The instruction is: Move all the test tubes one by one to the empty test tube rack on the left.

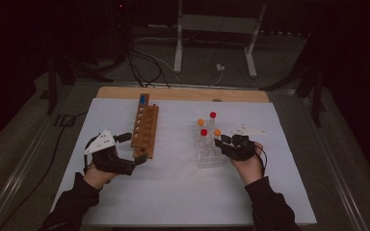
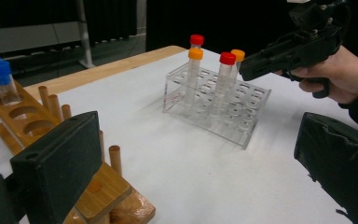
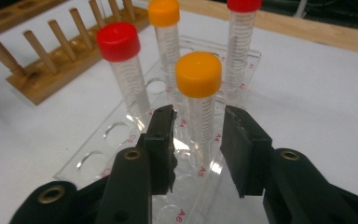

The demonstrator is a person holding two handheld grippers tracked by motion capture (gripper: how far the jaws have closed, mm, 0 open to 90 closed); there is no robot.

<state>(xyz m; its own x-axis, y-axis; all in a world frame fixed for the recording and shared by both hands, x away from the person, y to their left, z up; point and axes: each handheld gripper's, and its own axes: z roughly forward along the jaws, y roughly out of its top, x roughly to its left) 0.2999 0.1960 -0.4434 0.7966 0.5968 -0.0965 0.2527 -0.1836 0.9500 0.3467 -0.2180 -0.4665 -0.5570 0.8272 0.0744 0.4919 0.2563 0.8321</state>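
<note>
Two grippers are at work on the white-covered tabletop [image 1: 173, 192], and we start at its left side. Our left gripper [image 1: 131, 151] sits near the front end of the long wooden tube rack with upright pegs [image 1: 145, 126], jaws spread wide with nothing between them; in the left gripper view one black pad hangs just over that rack's near corner. One blue-capped tube [image 1: 142, 100] stands at the rack's far end, toward the back edge of the tabletop.

Moving right of centre, we reach the clear plastic tube rack [image 1: 207, 153], which holds four clear tubes: a near red-capped tube [image 1: 204, 132], a far orange-capped tube [image 1: 200, 122], a far red-capped tube [image 1: 213, 115], and the near orange-capped tube [image 1: 217, 132] on the rack's right side.

Our right gripper [image 3: 196, 140] comes in from the right edge. Its jaws are narrowed to either side of the near orange-capped tube, just below the cap. A sliver of gap shows on each side, so the pads are not pressing yet.
</note>
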